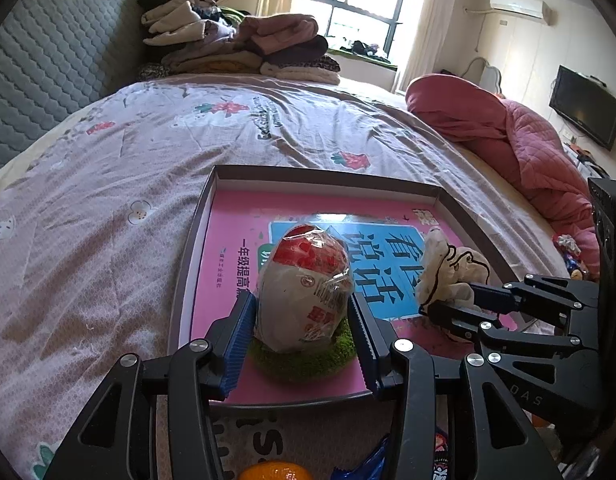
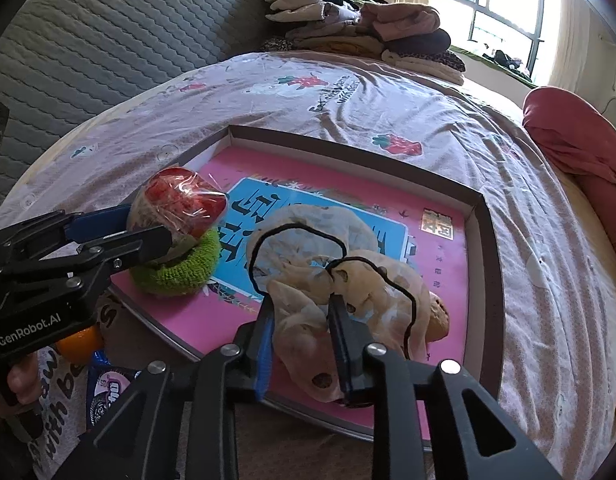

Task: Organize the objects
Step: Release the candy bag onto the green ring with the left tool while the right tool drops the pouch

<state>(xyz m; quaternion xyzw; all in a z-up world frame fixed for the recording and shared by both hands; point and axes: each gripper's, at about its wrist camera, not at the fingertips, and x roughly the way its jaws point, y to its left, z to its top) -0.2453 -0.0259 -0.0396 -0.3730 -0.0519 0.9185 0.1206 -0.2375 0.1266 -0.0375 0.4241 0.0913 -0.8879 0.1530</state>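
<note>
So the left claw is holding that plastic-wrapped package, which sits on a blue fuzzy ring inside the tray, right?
Nearly. The ring under the wrapped package is green, not blue; the right wrist view shows it clearly. The rest holds: the left claw grips the package inside the tray.

Tray on the bed, things inside it

The tray (image 1: 204, 216) lies on the bed (image 1: 108, 208), a book (image 2: 447, 248) flat in it. On the book, a wrapped bundle (image 1: 308, 280) sits atop a knitted ring (image 1: 300, 360) at left; a crumpled cloth (image 2: 347, 280) lies right. Folded clothes (image 1: 236, 40) are stacked behind.
</note>
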